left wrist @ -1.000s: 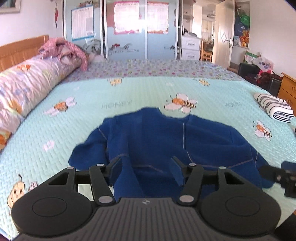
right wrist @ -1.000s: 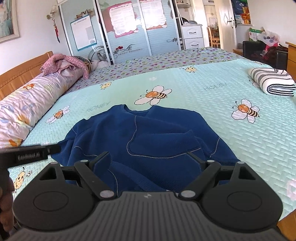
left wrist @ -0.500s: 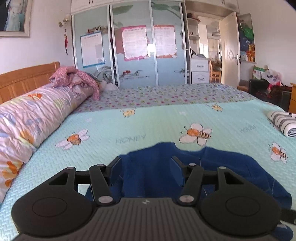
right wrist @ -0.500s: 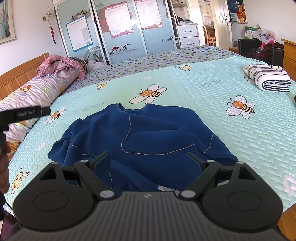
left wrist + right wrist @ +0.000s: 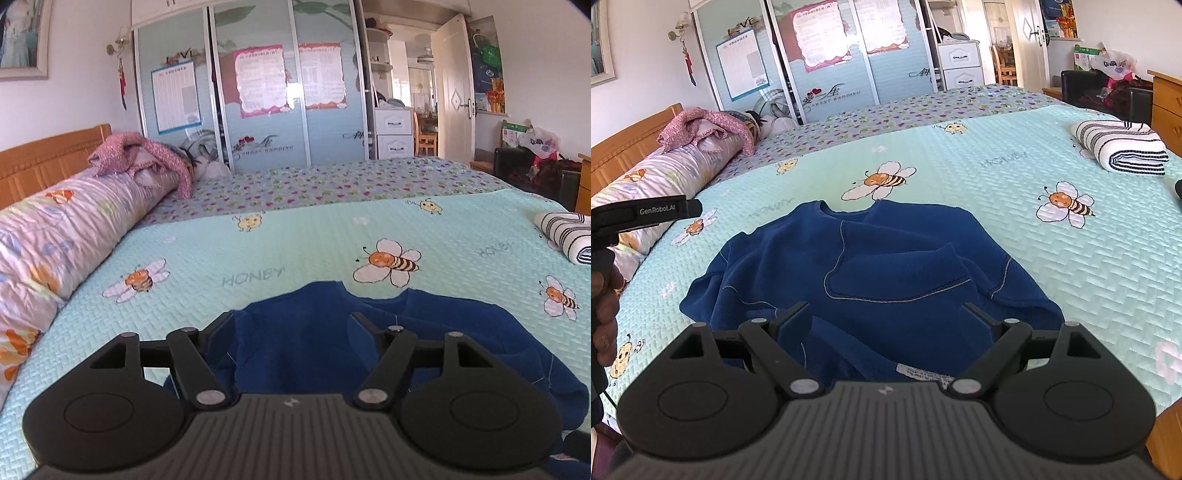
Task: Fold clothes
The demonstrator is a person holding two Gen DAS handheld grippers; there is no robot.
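Observation:
A dark blue sweater (image 5: 871, 273) lies on the mint bee-print bedspread (image 5: 1034, 236), its sleeves folded in over the body and its neckline at the far end. The same sweater (image 5: 325, 347) fills the low middle of the left wrist view. My left gripper (image 5: 291, 321) hovers over the sweater's near left part; its jaws are opening and hold nothing. My right gripper (image 5: 886, 314) stands open above the near hem, with nothing between its fingers. In the right wrist view the left gripper (image 5: 646, 214) shows at the left edge, held by a hand (image 5: 605, 314).
A folded black-and-white striped garment (image 5: 1123, 147) lies at the bed's right edge. A long floral bolster (image 5: 66, 229) with a pink garment (image 5: 144, 155) on it runs along the wooden headboard. Wardrobe doors stand behind the bed, a wooden cabinet (image 5: 1167, 99) at the right.
The left gripper has lifted and tipped up away from the sweater, so more of the room shows, and its jaws have widened a little. The right gripper has kept still.

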